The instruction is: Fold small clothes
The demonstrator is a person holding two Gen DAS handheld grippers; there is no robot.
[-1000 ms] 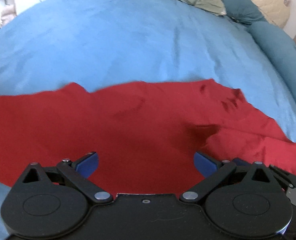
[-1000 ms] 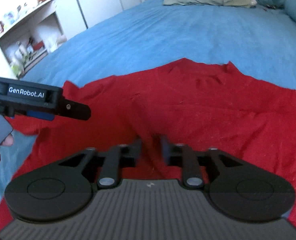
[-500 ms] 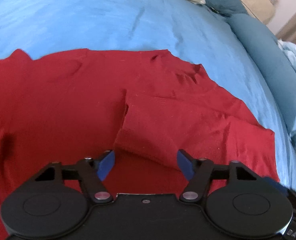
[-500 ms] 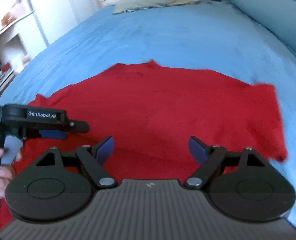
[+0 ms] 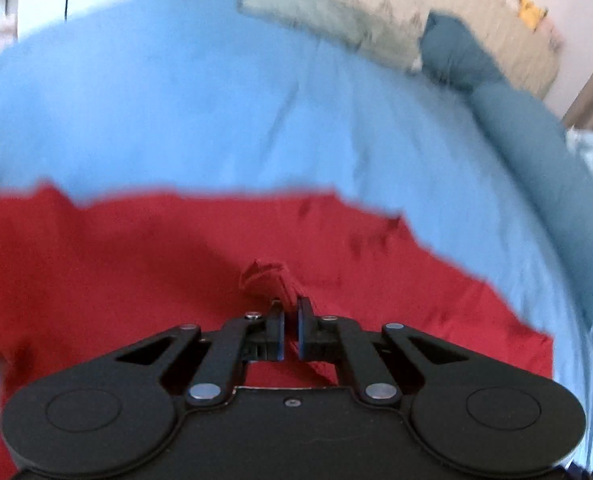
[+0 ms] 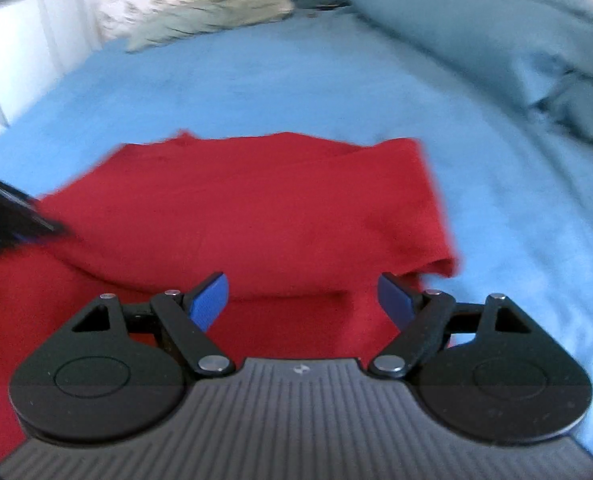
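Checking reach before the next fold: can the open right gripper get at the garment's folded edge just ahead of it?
Probably yes: the right gripper is open, with the red garment fold directly ahead, nothing between.

The matte black plastic left gripper point(image 5: 290, 328) and right gripper point(image 6: 304, 300) each carry two round disc housings, linkage arms pinned with silver screws, and blue-padded jaws, the right one's body showing a grey ribbed top with a small white logo.
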